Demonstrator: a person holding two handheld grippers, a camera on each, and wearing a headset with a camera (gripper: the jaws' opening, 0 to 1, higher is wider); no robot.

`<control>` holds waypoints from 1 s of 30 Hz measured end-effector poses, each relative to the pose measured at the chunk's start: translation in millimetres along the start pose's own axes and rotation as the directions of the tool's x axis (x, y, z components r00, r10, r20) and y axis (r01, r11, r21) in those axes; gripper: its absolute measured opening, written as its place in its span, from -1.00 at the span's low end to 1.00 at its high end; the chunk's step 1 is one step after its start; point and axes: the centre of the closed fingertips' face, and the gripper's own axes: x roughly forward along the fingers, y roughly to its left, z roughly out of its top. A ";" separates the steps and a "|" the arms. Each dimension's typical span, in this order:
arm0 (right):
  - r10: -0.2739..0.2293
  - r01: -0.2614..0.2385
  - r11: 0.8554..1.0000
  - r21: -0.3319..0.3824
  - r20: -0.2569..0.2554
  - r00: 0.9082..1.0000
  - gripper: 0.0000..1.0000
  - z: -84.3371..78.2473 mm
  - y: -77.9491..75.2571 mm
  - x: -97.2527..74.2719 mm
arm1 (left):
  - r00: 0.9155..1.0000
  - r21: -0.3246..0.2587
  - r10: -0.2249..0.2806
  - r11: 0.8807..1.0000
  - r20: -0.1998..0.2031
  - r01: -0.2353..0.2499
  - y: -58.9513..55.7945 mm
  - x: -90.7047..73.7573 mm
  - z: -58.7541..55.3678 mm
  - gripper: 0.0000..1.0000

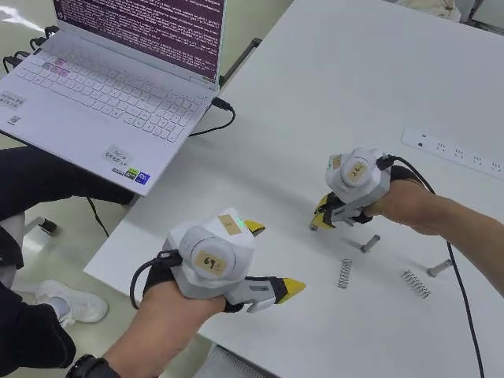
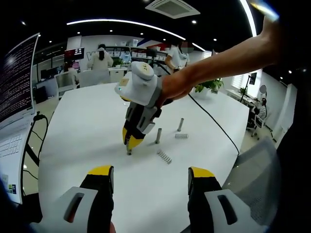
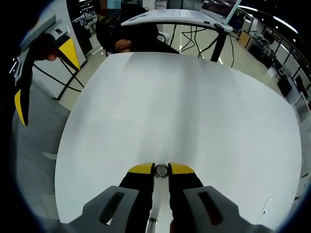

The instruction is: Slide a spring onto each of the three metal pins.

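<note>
One pin [image 3: 161, 171] is clamped in the right gripper [image 1: 319, 221], whose jaws are closed on it. In the right gripper view its round end sits squeezed between the two yellow tips. In the head view its lower end points down at the white table [image 1: 315, 94], and whether it touches the top cannot be told. From that pin, a second pin [image 1: 369, 243] stands near at about 4 o'clock in the head view. A third pin [image 1: 439, 268] stands farther off on much the same bearing. Both are free, and the left gripper view shows them upright. One spring [image 1: 344, 273] lies flat on the table at about 7 o'clock of the second pin, just beside it. Another spring [image 1: 415, 283] lies at about 8 o'clock of the third pin, close to it, and neither spring is on a pin. The left gripper [image 1: 272, 258] is held at about 8 o'clock of the clamped pin, apart from all the parts, over the table's near edge. Its jaws are spread wide with nothing between them. The right hand reaches in from 3 o'clock, with its gripper tilted down toward 7 o'clock. A laptop [image 1: 118, 79] sits beyond the table's left edge at 10 o'clock, with a black cable [image 1: 213, 126] leaving its side. A power strip [image 1: 457, 153] lies at 2 o'clock.
</note>
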 end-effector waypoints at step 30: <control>-0.011 0.011 1.000 -0.013 -0.028 1.000 -0.65 -10.0 -2.7 0.8 | 1.000 0.001 0.007 1.000 -0.008 -0.007 0.2 -1.2 -1.6 0.15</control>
